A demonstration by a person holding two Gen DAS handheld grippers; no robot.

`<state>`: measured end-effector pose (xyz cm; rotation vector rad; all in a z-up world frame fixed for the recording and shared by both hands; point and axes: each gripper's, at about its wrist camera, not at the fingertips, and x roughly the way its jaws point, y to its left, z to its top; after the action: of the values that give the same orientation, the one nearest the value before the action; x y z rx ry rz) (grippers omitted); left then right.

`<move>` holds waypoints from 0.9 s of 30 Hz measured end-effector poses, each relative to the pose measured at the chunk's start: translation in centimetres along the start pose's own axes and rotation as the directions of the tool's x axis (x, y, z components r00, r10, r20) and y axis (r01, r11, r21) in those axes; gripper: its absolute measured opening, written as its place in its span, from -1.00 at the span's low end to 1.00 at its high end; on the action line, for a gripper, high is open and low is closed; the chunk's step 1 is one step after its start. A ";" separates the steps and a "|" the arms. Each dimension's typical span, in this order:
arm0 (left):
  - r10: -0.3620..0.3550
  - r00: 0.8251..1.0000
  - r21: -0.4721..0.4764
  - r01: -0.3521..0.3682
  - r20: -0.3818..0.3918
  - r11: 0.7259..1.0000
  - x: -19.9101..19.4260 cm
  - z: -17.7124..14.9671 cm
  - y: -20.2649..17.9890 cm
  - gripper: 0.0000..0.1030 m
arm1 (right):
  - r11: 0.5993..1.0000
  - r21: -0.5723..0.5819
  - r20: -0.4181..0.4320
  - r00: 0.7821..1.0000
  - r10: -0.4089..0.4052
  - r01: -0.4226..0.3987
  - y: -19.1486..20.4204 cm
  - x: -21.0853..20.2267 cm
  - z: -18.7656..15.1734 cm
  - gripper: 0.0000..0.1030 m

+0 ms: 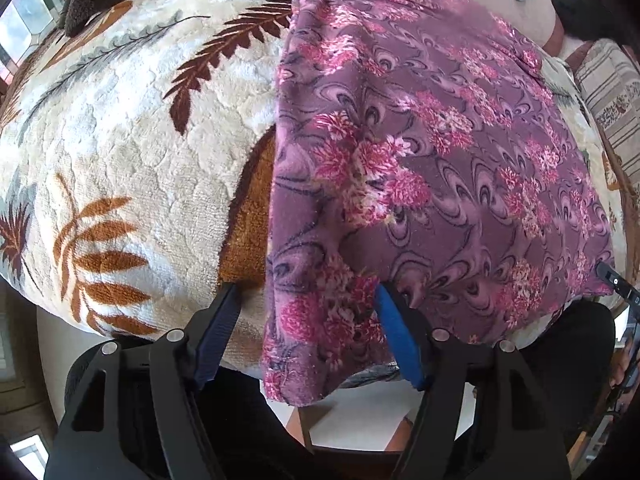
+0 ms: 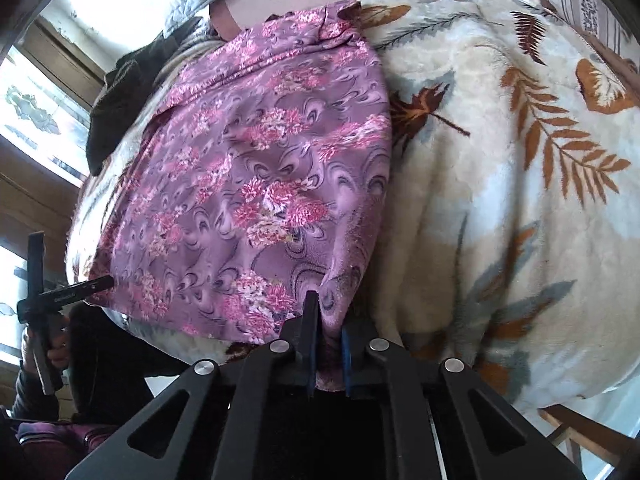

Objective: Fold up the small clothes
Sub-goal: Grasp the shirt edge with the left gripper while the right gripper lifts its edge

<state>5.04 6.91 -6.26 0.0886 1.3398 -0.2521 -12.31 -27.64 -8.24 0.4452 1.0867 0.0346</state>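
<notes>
One garment on my work surface: mauve-purple fabric (image 1: 440, 152) printed with pink flower clusters and dark swirl motifs. Lies spread mostly flat, looks folded over lengthwise, one long straight edge running away from me. Far end is bunched into small ridges. Near edge hangs off the front of the surface; its near-left corner droops lowest in the left wrist view. In the right wrist view the near-right corner is gathered into a narrow pinched fold, with soft wrinkles fanning out from that spot. Surface slightly fuzzy, with lint specks near the hem.
</notes>
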 end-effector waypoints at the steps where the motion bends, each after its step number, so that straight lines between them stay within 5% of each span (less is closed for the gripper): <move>1: 0.006 1.000 0.008 -0.006 -0.002 1.000 0.1 0.0 -0.2 0.35 | 1.000 0.003 0.000 1.000 0.001 -0.001 0.0 0.2 0.1 -0.82; 3: 0.004 1.000 0.012 -0.004 -0.003 1.000 0.1 0.0 -0.3 0.34 | 1.000 0.008 -0.010 1.000 0.007 -0.007 0.0 0.6 0.1 -0.81; 6: -0.006 1.000 0.007 0.006 -0.005 1.000 0.0 0.1 -0.3 -0.01 | 1.000 -0.004 -0.014 1.000 -0.013 0.013 0.3 1.0 -0.1 -0.82; 8: -0.029 1.000 0.012 0.029 -0.011 1.000 -0.2 0.4 -0.3 -0.68 | 0.999 -0.031 0.005 0.999 -0.032 0.033 0.5 0.9 -0.2 -0.84; 10: -0.089 0.995 0.002 0.089 -0.038 0.996 -0.6 1.0 0.0 -0.89 | 0.998 -0.055 0.028 0.999 -0.030 0.031 0.8 0.4 -0.2 -0.85; 13: -0.174 0.984 -0.037 0.173 -0.040 0.984 -1.5 1.8 0.6 -0.91 | 0.998 -0.017 0.077 0.995 0.068 -0.067 0.8 -1.1 0.2 -0.86; 17: -0.321 0.947 -0.108 0.319 -0.003 0.941 -3.3 3.5 1.6 -0.91 | 0.966 0.059 0.171 0.956 0.237 -0.250 0.2 -3.9 1.4 -0.86; 22: -0.401 0.912 -0.148 0.409 0.085 0.900 -5.3 6.9 2.4 -0.91 | 0.920 0.094 0.257 0.902 0.347 -0.380 0.3 -5.1 4.6 -0.87; 27: -0.401 0.903 -0.159 0.423 0.153 0.892 -5.5 11.2 2.8 -0.91 | 0.885 0.123 0.309 0.865 0.396 -0.449 0.1 -4.1 8.9 -0.87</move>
<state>15.21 7.99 1.45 -0.3721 1.2494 -0.4806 -6.57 -31.51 -1.24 0.8362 0.7004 0.2541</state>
